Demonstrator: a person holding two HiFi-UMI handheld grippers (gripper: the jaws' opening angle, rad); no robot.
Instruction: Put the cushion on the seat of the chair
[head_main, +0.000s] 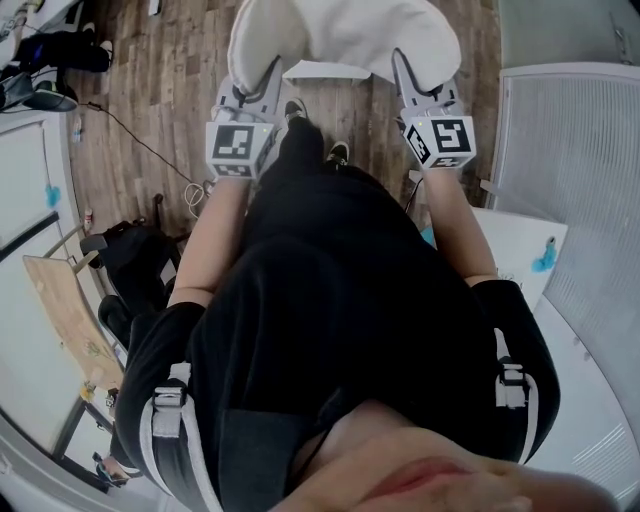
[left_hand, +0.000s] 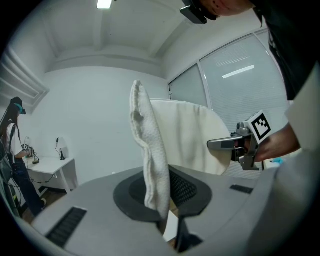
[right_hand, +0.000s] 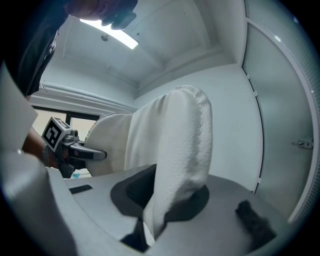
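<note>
The cushion (head_main: 340, 35) is white and soft-textured. It hangs in the air at the far side of the scene, above the wooden floor (head_main: 160, 90) and beyond the person's shoes (head_main: 338, 152). It is carried by 2 grippers, 1 on each side edge.

Left gripper (head_main: 265, 80): the jaws are nearly closed and clamp the cushion's left edge. In the left gripper view the cushion (left_hand: 150, 155) rises edge-on out of the left gripper (left_hand: 167, 222). It is pinched thin at the grip point and curves away to the right, where the right gripper (left_hand: 222, 145) meets it.

Right gripper (head_main: 402, 72): the jaws are nearly closed and clamp the cushion's right edge. In the right gripper view the cushion (right_hand: 182, 145) stands upright out of the right gripper (right_hand: 150, 231). The fabric is squeezed narrow at the grip point and bulges thick above it. The left gripper (right_hand: 92, 154) holds the opposite side.
</note>
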